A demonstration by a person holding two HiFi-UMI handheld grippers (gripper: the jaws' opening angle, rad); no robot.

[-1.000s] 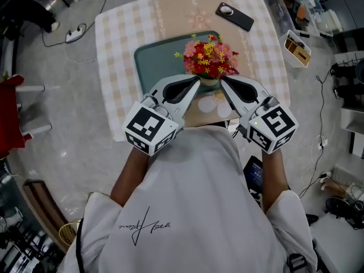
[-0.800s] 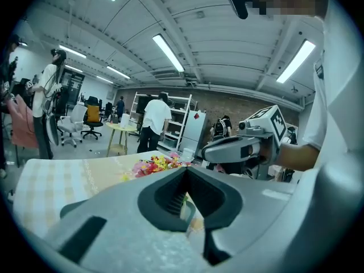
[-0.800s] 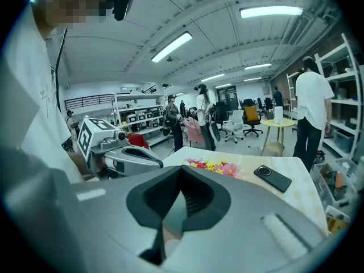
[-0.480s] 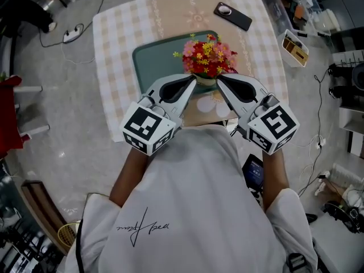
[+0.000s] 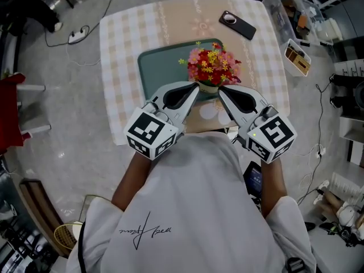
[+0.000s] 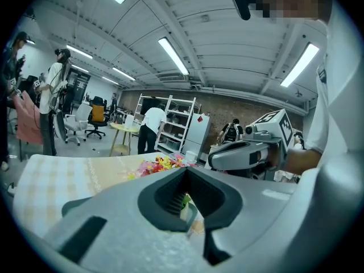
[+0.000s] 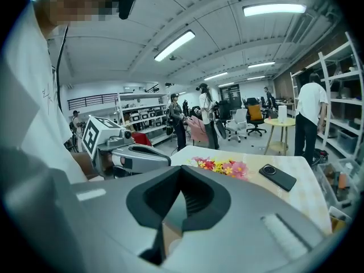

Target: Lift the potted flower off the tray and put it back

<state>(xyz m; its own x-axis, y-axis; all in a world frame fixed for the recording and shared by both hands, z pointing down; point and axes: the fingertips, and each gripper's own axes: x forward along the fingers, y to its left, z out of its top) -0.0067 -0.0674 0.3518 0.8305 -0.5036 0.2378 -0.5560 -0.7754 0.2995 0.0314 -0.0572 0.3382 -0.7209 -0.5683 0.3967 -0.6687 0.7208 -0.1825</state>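
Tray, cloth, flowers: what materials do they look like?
Tray: likely moulded plastic, matte grey-green, with a rounded raised rim.
Cloth: woven fabric, beige check, draped edges.
Flowers: probably artificial, judging by the uniformly saturated petals; can't confirm.

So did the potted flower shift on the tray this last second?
No. The potted flower keeps its spot at the right edge of the tray; the phone drifted equally: only the camera moved.

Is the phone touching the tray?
Apart. The head view shows the phone lying on the tablecloth beyond the tray, with a strip of bare cloth between them.
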